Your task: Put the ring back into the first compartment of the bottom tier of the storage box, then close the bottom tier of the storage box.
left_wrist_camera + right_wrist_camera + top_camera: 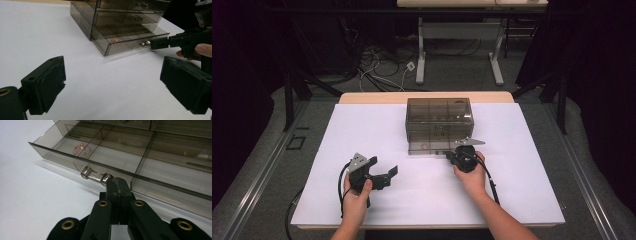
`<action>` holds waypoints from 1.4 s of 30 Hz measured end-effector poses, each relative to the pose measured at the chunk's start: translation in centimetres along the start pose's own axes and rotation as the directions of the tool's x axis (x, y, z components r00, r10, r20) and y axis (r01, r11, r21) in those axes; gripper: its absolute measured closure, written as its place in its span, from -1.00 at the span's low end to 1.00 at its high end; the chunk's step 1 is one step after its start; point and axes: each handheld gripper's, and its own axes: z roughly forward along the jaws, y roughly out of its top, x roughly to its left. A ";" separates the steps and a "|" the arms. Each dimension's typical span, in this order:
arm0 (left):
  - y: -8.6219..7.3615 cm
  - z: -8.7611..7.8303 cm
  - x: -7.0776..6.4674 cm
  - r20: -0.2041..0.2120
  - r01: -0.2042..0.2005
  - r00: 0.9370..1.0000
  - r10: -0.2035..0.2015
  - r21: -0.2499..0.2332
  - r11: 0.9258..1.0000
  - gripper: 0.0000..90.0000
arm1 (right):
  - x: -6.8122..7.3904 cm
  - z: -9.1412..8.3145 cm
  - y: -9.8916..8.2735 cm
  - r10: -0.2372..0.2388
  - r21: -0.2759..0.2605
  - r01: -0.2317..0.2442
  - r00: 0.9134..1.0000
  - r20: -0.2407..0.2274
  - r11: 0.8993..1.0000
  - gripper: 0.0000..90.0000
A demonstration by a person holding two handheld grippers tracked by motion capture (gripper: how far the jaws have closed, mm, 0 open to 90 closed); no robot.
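Right claw (pixel 117 185) closed flat, tips touching the right end of the bottom drawer's handle (pixel 95 175), apparently gripping nothing. Handle runs crosswise, directly ahead. Drawer (pixel 125 41) partly out. Left claw (pixel 112 82) wide open, empty, well apart.

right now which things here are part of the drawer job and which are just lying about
In the job:
- smoky clear plastic drawer cabinet
- its part-open bottom drawer
- clear handle
- right gripper, shut at the handle

Just about:
- left gripper, open
- small round pink piece
- floor cables
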 end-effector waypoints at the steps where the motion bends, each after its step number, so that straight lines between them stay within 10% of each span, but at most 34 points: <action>1: 0.0 0.0 0.0 -0.001 0.000 1.000 0.000 -0.001 1.000 -0.86 | 0.0 0.0 0.1 -0.003 0.000 0.003 1.000 0.005 1.000 1.00; 42: -0.1 -0.2 0.4 -0.004 0.009 1.000 -0.009 -0.002 1.000 -0.85 | -0.6 1.9 1.7 0.036 -0.025 -0.035 0.998 0.046 0.999 1.00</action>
